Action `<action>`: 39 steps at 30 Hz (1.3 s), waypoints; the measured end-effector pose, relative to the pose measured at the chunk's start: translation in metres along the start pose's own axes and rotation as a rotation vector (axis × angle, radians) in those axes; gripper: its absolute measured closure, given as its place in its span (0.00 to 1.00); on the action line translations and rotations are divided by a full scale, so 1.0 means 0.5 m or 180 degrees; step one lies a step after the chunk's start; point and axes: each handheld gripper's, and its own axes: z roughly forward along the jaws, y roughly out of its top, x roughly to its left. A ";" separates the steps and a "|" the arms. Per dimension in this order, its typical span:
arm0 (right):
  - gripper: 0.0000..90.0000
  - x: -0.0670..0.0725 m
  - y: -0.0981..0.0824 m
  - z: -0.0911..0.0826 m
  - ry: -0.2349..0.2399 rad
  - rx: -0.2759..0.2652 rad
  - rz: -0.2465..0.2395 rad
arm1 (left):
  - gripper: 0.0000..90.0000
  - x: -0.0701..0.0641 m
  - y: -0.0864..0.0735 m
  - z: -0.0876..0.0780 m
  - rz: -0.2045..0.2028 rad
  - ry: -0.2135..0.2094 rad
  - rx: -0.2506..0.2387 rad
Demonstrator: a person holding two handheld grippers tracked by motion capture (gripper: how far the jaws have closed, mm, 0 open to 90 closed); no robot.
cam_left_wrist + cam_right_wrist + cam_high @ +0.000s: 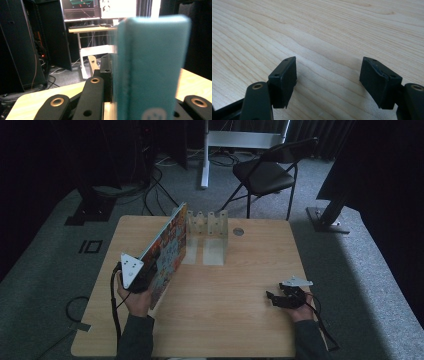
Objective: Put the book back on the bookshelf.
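Observation:
A large book (167,247) with a colourful cover stands on edge, tilted, over the left half of the wooden table (235,325). Its far end reaches a white slotted rack (207,226) at the table's back. My left gripper (144,281) is shut on the book's near end. In the left gripper view the book's teal spine (150,70) rises blurred and close between the jaws of the left gripper (112,100). My right gripper (274,298) rests low at the table's right front, open. Bare wood lies between the jaws of the right gripper (328,75).
A round grommet (238,231) sits in the table behind the rack's right side. A black folding chair (265,172) and a white desk leg (205,155) stand on the carpet beyond. Cables (150,195) trail on the floor at back left.

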 end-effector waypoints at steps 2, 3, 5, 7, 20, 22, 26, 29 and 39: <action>0.33 0.000 0.000 0.000 0.0000 0.0000 0.0000 | 0.89 -0.001 0.001 0.002 -0.0011 0.0033 0.0001; 0.33 0.000 0.000 0.000 0.0001 -0.0001 -0.0002 | 0.89 -0.002 0.001 0.003 -0.0019 0.0044 -0.0001; 0.33 0.000 0.000 0.000 0.0002 -0.0001 0.0000 | 0.89 -0.003 0.002 0.004 -0.0020 0.0068 -0.0001; 0.33 0.000 0.000 0.000 0.0002 -0.0003 -0.0001 | 0.89 -0.004 0.002 0.005 -0.0020 0.0093 -0.0005; 0.33 -0.001 0.000 0.000 0.0008 -0.0002 0.0004 | 0.89 -0.001 0.001 0.013 -0.0151 0.0302 -0.0003; 0.33 -0.001 0.000 0.000 0.0010 -0.0001 0.0008 | 0.89 -0.001 0.000 0.017 -0.0183 0.0333 0.0004; 0.33 -0.001 0.000 0.000 0.0011 -0.0001 0.0009 | 0.89 -0.005 -0.002 0.022 -0.0209 0.0426 0.0010; 0.33 -0.001 0.000 0.000 0.0015 -0.0001 0.0012 | 0.89 -0.008 -0.003 0.025 -0.0207 0.0484 0.0002; 0.33 -0.001 0.000 0.000 0.0015 0.0000 0.0012 | 0.89 -0.020 -0.006 0.037 -0.0164 0.0544 -0.0022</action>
